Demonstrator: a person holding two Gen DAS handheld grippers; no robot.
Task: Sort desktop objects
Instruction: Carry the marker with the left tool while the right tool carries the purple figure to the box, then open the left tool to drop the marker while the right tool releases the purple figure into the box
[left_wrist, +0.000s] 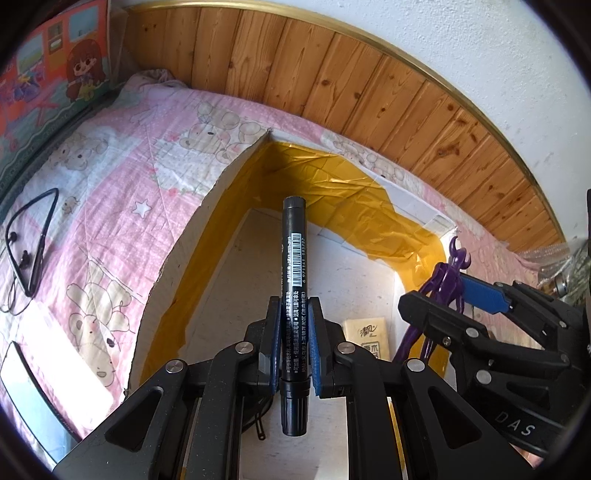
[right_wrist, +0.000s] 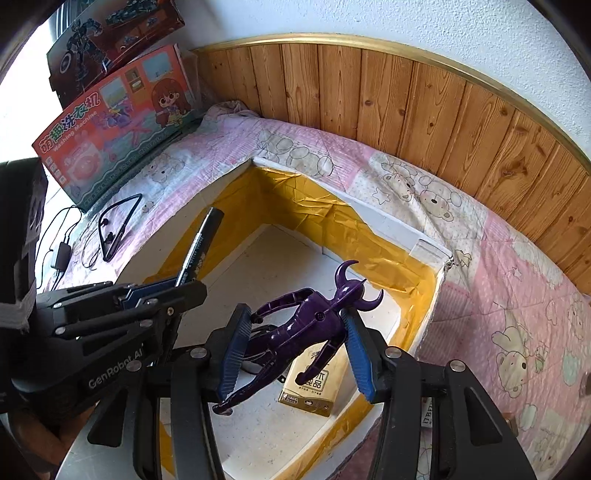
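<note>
Left gripper (left_wrist: 293, 354): fingers clamped on a black marker (left_wrist: 293, 258), which stands lengthwise between the blue pads, tip end toward 12 o'clock, cap end toward 6.
Right gripper (right_wrist: 295, 347): fingers pressed on a purple horned figure (right_wrist: 295, 328), gripped across its torso; horns point to 1 o'clock, legs trail to 7 o'clock.
Box (right_wrist: 388, 225): white, open-topped, inner walls lined with yellow tape; both grippers hang over its opening.
Box contents: a tan tissue pack (right_wrist: 314, 384) lies on the box floor, below the figure.
Bed cover (left_wrist: 122, 177): pink, with bear print; the box sits on it.
Neckband earphones (left_wrist: 29, 240): black, on the cover at 9 o'clock of the box.
Toy carton (right_wrist: 110, 136): red, propped at 10 o'clock beyond the earphones.
</note>
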